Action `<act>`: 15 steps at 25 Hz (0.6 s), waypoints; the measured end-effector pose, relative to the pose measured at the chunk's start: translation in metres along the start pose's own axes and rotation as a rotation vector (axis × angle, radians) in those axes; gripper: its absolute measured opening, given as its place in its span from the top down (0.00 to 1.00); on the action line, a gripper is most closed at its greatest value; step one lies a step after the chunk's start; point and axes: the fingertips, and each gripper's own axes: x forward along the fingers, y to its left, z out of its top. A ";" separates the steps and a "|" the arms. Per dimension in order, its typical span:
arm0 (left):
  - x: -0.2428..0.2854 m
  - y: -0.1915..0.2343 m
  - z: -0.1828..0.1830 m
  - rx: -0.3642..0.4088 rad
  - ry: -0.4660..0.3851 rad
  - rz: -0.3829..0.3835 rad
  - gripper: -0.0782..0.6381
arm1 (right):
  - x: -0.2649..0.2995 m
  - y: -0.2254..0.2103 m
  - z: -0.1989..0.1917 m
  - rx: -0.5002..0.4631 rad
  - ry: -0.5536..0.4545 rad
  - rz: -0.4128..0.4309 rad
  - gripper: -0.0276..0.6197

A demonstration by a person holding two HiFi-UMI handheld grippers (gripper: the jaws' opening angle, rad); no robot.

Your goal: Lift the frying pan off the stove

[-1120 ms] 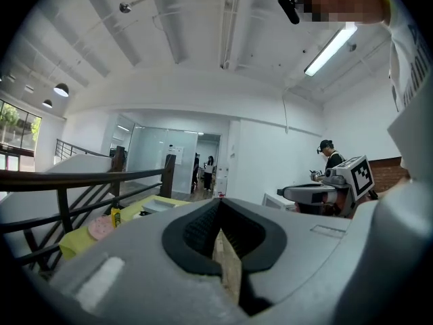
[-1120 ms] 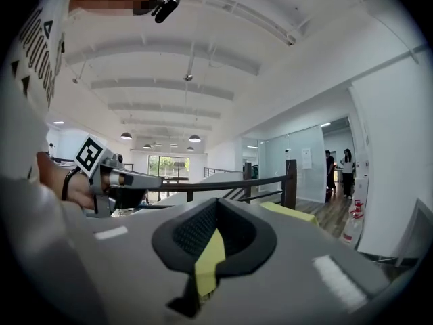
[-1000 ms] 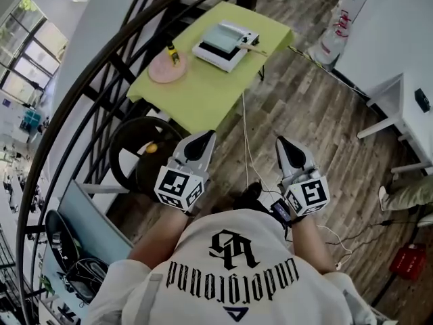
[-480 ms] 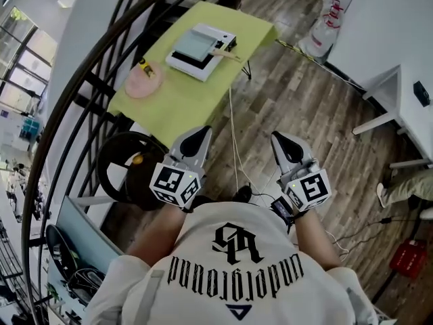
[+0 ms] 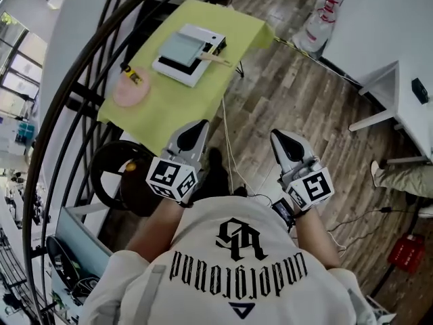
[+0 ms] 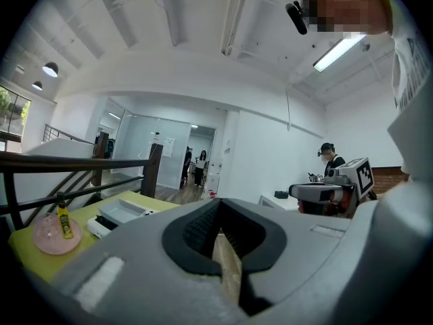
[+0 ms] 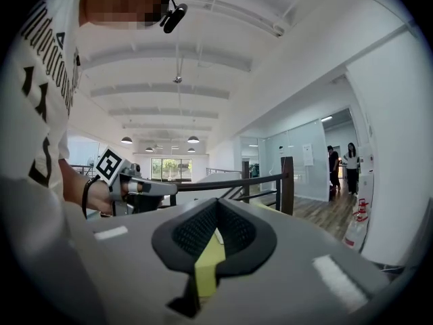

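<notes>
- Closest in, the left hand-held gripper [image 5: 195, 128] is up in front of the person's chest. Its jaws are pressed together with nothing in them.
- The right hand-held gripper [image 5: 283, 141] is beside it, at 3 o'clock. Its jaws are together and empty too.
- Farther off, at 11 o'clock from both, is the green worktop [image 5: 183, 107].
- The frying pan [image 5: 179, 48] sits on the white stove [image 5: 177, 74] there, well apart from both grippers. Its wooden handle [image 5: 215, 58] points to 3 o'clock.
- A pink plate [image 5: 125, 95] with a yellow bottle [image 5: 132, 76] is at 8 o'clock from the stove.
- I think the best way is to get close first and open the right jaws. Then clamp them on the wooden handle and lift straight up, with the pan kept flat.
- Only the head view shows the handle.
- The left gripper view shows the stove [image 6: 122, 212] and plate [image 6: 47, 239] from the side, low at 8 o'clock.
- The right gripper view shows no pan, just a railing [image 7: 230, 181].
</notes>
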 end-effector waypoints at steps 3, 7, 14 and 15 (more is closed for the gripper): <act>0.028 0.016 0.003 -0.003 0.000 -0.022 0.88 | 0.018 -0.016 0.000 -0.009 0.018 -0.006 0.95; 0.065 0.042 0.012 0.001 0.000 -0.046 0.88 | 0.051 -0.041 0.005 -0.017 0.026 -0.009 0.95; 0.117 0.116 0.035 0.006 0.002 -0.059 0.88 | 0.141 -0.075 0.017 -0.016 0.031 -0.002 0.95; 0.123 0.126 0.038 0.005 0.003 -0.062 0.88 | 0.153 -0.078 0.020 -0.016 0.031 0.000 0.95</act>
